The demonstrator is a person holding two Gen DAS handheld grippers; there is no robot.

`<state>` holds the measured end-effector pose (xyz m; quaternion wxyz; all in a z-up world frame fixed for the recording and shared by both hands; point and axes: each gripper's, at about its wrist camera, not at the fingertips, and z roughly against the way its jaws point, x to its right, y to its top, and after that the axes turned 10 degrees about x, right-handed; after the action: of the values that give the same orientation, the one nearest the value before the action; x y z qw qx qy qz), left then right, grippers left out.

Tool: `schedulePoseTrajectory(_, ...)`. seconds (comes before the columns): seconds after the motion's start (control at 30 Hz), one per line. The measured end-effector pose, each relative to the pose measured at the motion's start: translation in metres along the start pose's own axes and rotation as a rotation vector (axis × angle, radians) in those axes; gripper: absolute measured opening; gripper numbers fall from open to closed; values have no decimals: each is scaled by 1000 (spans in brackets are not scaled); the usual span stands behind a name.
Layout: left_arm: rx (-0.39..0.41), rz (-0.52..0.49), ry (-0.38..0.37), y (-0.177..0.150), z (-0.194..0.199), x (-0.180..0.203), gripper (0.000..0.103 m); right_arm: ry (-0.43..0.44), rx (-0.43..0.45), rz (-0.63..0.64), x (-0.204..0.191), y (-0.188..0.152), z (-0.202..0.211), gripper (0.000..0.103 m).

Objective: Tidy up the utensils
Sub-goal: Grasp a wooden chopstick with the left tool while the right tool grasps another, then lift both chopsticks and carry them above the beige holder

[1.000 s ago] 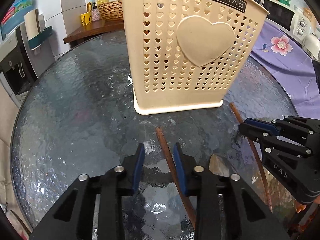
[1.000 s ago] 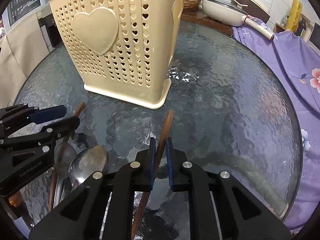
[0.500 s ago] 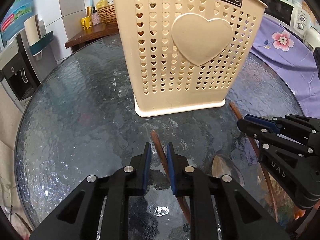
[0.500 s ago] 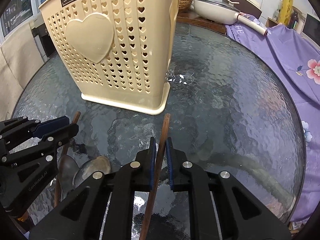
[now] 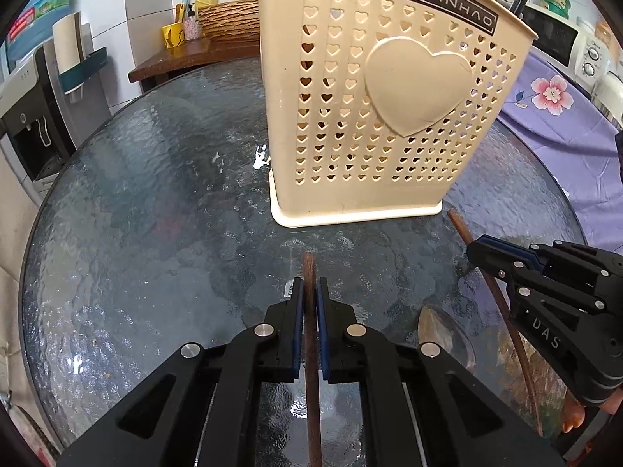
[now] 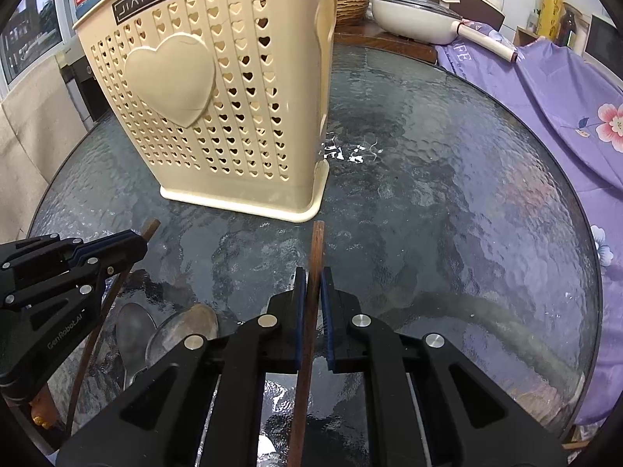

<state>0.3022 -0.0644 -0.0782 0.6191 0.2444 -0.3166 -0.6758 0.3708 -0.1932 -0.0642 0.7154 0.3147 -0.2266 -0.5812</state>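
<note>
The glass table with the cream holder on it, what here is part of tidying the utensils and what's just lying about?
Part of the job:
- wooden handle clamped in the left gripper
- wooden handle clamped in the right gripper
- spoons
- cream utensil holder

Lying about:
- pan
- purple floral cloth
- wicker basket
- microwave

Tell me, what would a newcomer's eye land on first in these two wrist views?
The tall cream utensil holder with heart cut-outs, standing upright mid-table on the rippled glass table. Next, the left gripper and right gripper, each shut on a brown wooden handle. Two metal spoons lie between them.
</note>
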Motion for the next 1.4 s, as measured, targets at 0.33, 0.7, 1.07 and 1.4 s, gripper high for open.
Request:
schedulePoseTrajectory(0.33, 46, 36, -42, 12, 19, -9, 7, 71, 63, -30, 0, 5, 18, 8)
schedulePoseTrajectory(0.7, 218, 25, -114, 40, 91, -2, 7, 179, 213, -70, 6, 26, 88, 8)
schedulePoseTrajectory(1.07, 346, -6, -164, 50, 150, 8, 7, 264, 337, -73, 14, 36, 168, 8)
schedulePoseTrajectory(1.4, 397, -38, -185, 57, 180, 9, 7, 291, 386, -45, 16, 40, 203, 7)
